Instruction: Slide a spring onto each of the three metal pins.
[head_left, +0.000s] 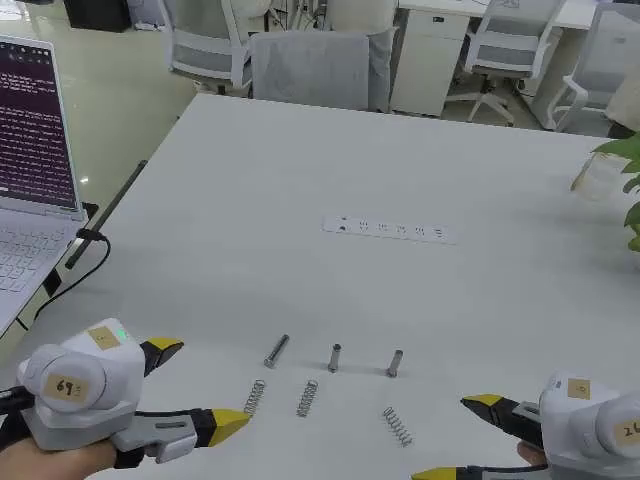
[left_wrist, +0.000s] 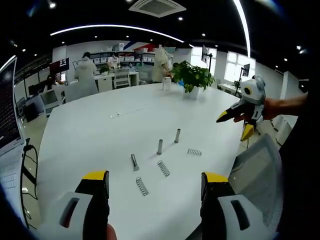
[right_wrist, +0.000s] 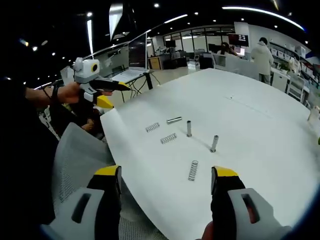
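Observation:
Three metal pins sit near the front of the white table (head_left: 300, 170): the left pin (head_left: 277, 350) lies on its side, while the middle pin (head_left: 334, 358) and right pin (head_left: 394, 363) stand upright. Three springs lie loose just in front of them: a left spring (head_left: 254, 397), a middle spring (head_left: 307, 398) and a right spring (head_left: 397, 426). My left gripper (head_left: 200, 385) hovers open at the bottom left, close to the left spring (left_wrist: 142, 186). At the bottom right, my right gripper (head_left: 455, 440) is open and empty, with the right spring (right_wrist: 193, 170) just ahead of it.
An open laptop (head_left: 30, 180) sits at the left edge with a black cable (head_left: 90, 250) beside it. A white power strip (head_left: 390, 229) lies across the table's middle. A potted plant (head_left: 625, 170) stands at the right edge, and office chairs (head_left: 310, 65) stand behind the table.

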